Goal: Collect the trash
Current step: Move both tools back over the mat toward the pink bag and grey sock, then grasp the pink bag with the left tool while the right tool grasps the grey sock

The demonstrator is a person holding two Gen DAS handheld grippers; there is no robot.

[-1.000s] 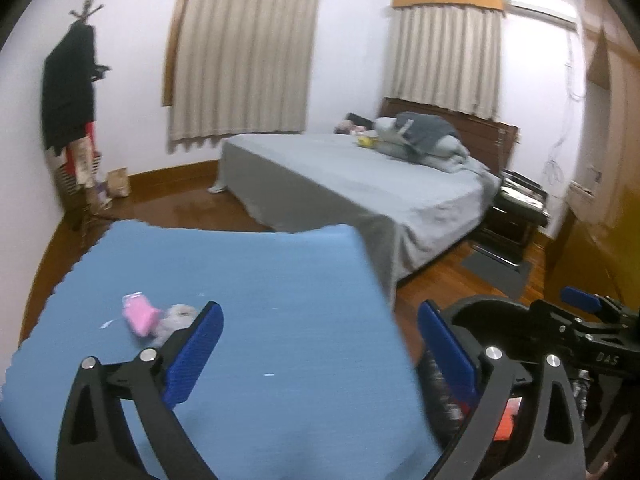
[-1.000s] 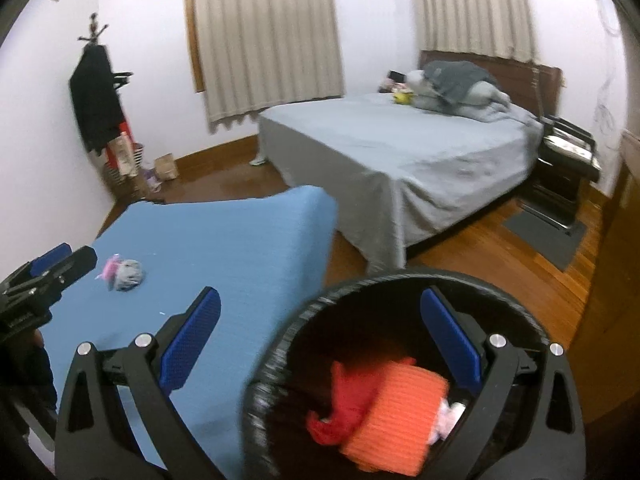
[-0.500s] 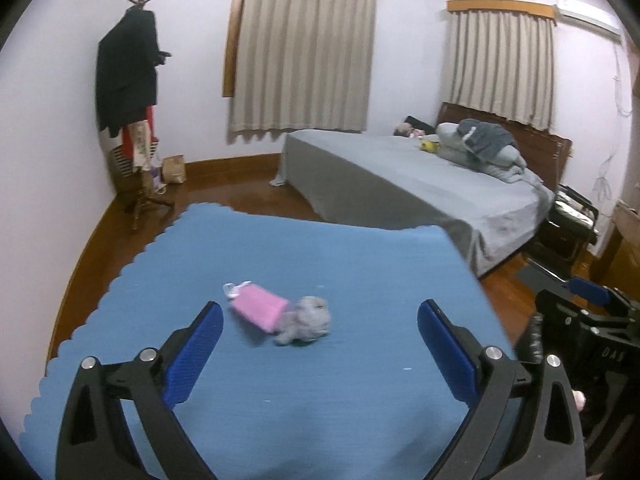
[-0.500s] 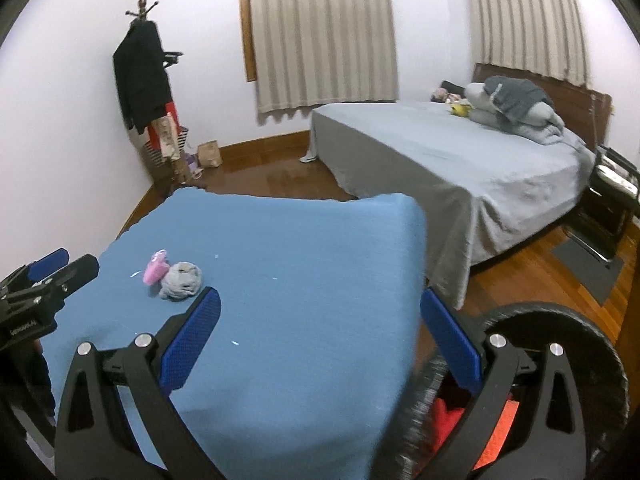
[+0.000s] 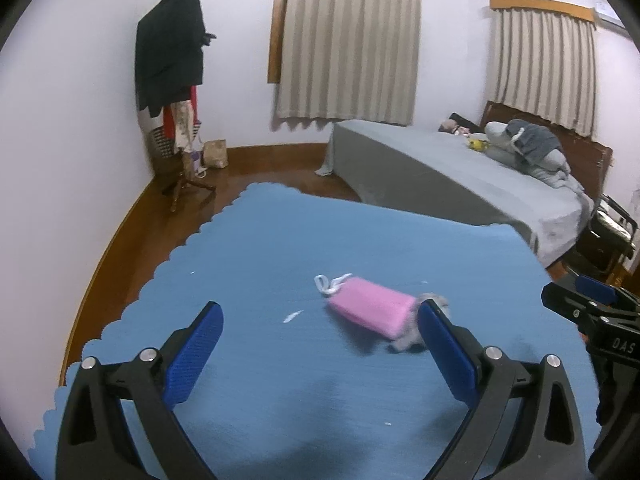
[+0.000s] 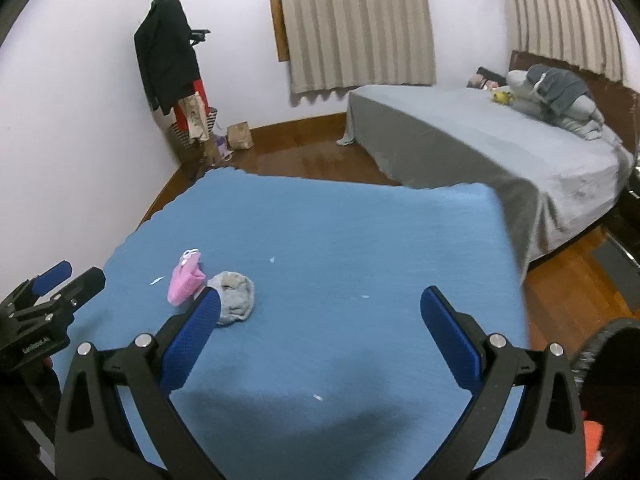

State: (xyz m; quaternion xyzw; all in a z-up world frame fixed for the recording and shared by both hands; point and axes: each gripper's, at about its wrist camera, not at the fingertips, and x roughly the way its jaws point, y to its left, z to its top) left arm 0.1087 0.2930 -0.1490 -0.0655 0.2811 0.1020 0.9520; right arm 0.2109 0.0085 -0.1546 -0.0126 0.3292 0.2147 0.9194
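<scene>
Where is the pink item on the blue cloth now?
In the left wrist view the pink item lies on the blue cloth, right of centre, touching the grey wad; the right wrist view shows it at left.

The cover (image 5: 360, 248) is matt blue woven cloth. The pouch (image 5: 370, 312) is soft pink fabric; the rag (image 6: 236, 294) grey, fuzzy. The floor (image 6: 304, 160), upper centre, is glossy brown wood.

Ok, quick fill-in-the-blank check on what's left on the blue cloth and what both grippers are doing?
1. The pink pouch lies on the ____ cloth.
2. The crumpled rag beside it is ____.
3. The left gripper and right gripper are both ____.
4. Each gripper holds ____.

Missing words: blue; grey; open; nothing
</scene>
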